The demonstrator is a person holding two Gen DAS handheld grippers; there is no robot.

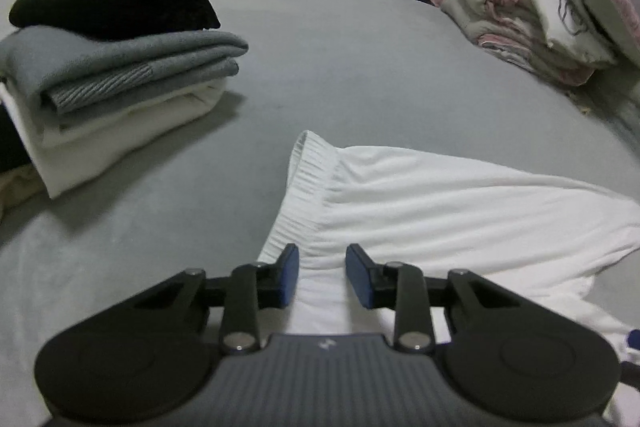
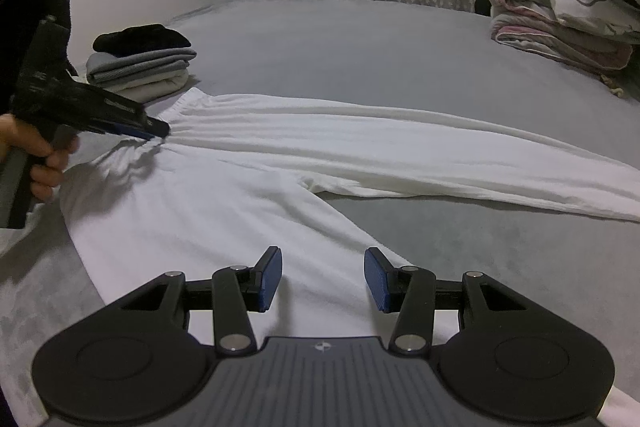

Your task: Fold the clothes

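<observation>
White trousers (image 2: 248, 163) flat on bed; waistband between left gripper (image 1: 322, 275) fingers (parted).

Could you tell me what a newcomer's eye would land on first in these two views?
White trousers lie spread across the grey bed, legs splayed to the right. The left gripper meets their ribbed waistband; the right gripper hangs open over the near leg. A stack of folded clothes sits behind.

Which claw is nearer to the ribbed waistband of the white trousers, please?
Left. The left claw sits right at the ribbed waistband, open over it. The right claw hovers open farther down the white trousers, over the near leg.
</observation>
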